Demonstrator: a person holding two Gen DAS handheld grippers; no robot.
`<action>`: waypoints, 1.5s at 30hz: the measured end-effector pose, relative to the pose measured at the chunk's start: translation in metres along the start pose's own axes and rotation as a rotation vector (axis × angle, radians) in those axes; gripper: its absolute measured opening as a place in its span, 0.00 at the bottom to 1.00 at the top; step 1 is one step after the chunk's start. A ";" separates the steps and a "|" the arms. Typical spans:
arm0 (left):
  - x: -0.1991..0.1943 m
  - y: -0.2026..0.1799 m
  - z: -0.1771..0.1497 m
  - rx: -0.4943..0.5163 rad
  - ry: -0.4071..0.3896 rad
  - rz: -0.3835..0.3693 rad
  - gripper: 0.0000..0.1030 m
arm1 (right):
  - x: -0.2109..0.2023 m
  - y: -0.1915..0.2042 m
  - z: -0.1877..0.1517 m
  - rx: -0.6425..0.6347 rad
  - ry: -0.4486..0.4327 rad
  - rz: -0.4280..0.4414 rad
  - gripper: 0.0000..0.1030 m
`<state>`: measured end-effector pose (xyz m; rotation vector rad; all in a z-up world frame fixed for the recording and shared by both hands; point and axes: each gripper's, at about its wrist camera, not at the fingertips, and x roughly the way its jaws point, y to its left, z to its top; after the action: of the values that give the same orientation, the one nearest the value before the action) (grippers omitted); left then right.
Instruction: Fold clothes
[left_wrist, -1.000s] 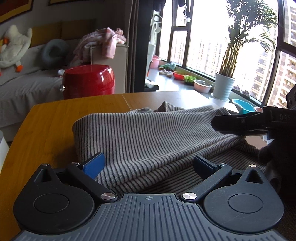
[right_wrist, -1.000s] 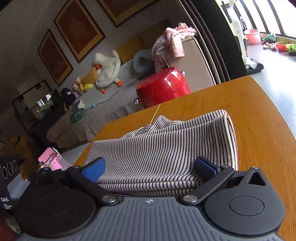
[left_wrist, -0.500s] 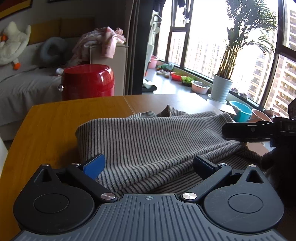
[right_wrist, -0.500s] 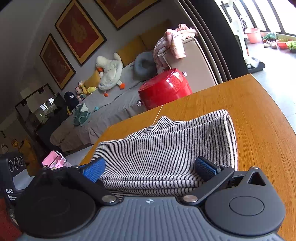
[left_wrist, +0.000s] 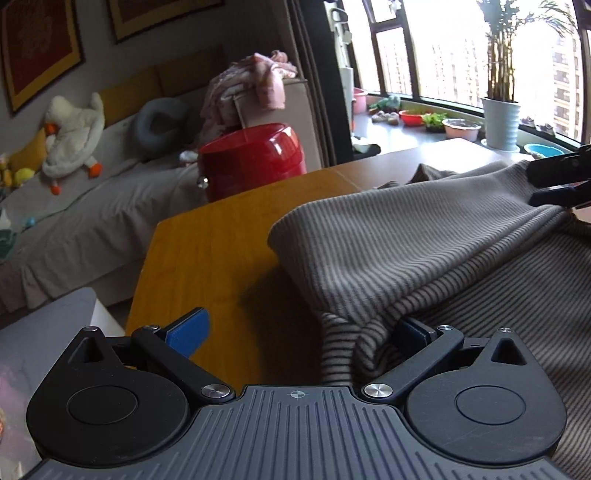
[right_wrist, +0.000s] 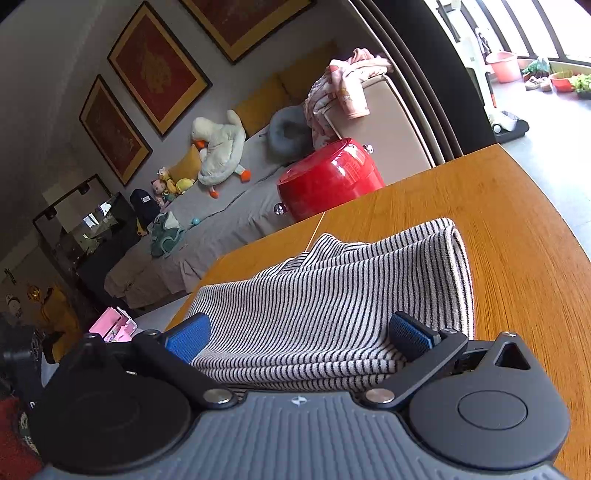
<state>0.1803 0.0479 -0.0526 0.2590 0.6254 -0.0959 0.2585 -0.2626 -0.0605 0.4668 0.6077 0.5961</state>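
Striped grey-and-black knit garment (right_wrist: 332, 295) lies doubled on the orange wooden worktop (right_wrist: 517, 240), both the left tool (left_wrist: 299, 332) and the right tool (right_wrist: 299, 332) spread wide, apparently released to let the fold settle.

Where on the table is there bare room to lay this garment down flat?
Bare wooden table lies left of the folded grey striped garment, out to the edge by the red round stool. In the right wrist view, more bare wood runs along the garment's rolled edge to the window side. The middle is covered by cloth.
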 end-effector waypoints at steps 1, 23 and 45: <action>0.000 0.003 -0.001 -0.005 0.003 -0.002 1.00 | 0.000 0.000 0.000 -0.001 0.000 0.001 1.00; -0.026 -0.005 0.037 -0.148 -0.121 -0.277 1.00 | 0.007 0.015 0.001 -0.075 0.048 -0.047 1.00; 0.014 -0.025 0.025 -0.171 -0.083 -0.312 1.00 | 0.018 0.051 -0.010 -0.293 0.104 -0.224 1.00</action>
<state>0.2020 0.0174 -0.0469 -0.0103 0.5845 -0.3500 0.2448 -0.2112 -0.0464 0.0908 0.6493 0.4872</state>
